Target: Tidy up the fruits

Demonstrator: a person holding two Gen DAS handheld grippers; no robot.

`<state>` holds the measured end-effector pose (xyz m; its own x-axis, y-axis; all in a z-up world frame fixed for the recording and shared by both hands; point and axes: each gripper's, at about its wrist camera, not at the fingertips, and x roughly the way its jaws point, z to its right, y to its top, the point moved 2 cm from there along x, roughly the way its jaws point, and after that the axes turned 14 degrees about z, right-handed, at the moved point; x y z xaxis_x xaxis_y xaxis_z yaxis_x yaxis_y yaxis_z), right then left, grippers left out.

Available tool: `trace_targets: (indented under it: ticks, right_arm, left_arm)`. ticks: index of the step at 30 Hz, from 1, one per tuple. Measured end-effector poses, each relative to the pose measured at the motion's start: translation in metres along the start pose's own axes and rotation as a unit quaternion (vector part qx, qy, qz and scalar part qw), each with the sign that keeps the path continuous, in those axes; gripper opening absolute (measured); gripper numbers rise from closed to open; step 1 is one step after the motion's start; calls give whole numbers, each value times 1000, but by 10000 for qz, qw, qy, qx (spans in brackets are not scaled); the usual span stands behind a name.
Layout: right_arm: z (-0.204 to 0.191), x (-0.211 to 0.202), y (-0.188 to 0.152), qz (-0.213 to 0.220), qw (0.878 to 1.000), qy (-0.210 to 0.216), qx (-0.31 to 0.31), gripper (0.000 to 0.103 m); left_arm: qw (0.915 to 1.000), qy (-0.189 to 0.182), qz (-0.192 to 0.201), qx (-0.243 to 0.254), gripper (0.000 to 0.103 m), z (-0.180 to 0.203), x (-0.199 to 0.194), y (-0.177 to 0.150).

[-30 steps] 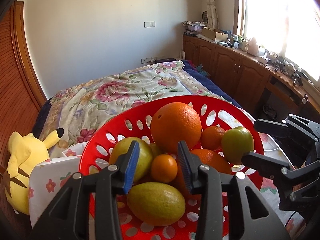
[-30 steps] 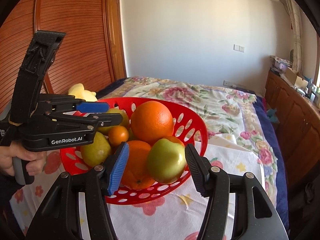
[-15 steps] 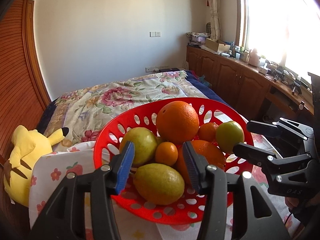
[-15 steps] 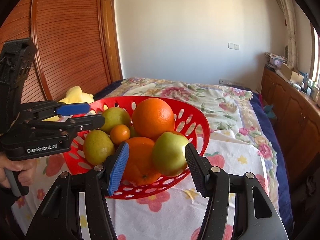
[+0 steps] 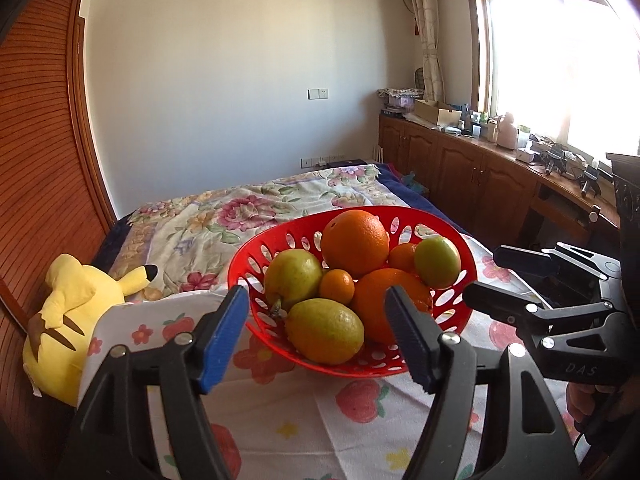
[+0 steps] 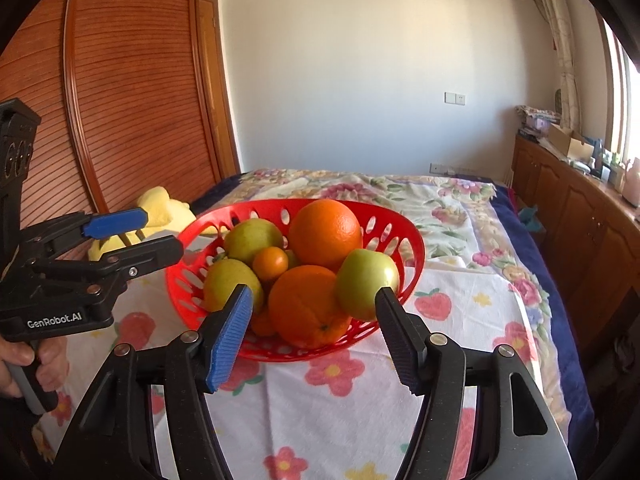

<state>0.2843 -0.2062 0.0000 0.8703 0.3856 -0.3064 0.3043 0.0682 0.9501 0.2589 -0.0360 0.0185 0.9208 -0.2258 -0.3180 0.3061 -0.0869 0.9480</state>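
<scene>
A red perforated basket [image 5: 460,276] [image 6: 412,248] stands on a white cloth with strawberry and flower prints. It holds a big orange [image 5: 354,238] [image 6: 324,234], a second orange [image 5: 380,304] [image 6: 304,304], a small tangerine [image 5: 337,287] [image 6: 270,263], a green apple [image 5: 437,257] [image 6: 366,282], a yellow-green pear [image 5: 292,272] [image 6: 252,240] and a yellow-green lemon-like fruit [image 5: 324,330] [image 6: 228,286]. My left gripper [image 5: 316,334] is open and empty, just short of the basket's near rim. My right gripper [image 6: 312,330] is open and empty, near the basket's front.
The cloth [image 6: 344,412] covers a table in front of a bed with a floral quilt [image 5: 240,216]. A yellow plush toy [image 5: 68,308] lies at the left. Wooden cabinets [image 5: 480,176] with clutter run along the right under the window. A slatted wooden wardrobe [image 6: 132,92] stands at the left.
Both grippers have pulled back from the basket and away from the fruit. The left gripper's jaws have opened wider. The fruit has not moved.
</scene>
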Motion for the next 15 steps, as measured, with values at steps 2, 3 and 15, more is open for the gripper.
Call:
trace_targets:
  ticks: [2,3,15]
  right_arm:
    - [-3,-6,2,52,10000,-17,6,68]
    - [-4,-8,4,81,10000,-32,11,69]
    - [-17,-41,17,450,9987,-224,23,91]
  left_arm:
    - [10000,-5,8,-6,78,0,-7,1]
    - [10000,-22,35,-17,85,0,-10,2]
    - [9987,161,477,-94,102,-3,-60,16]
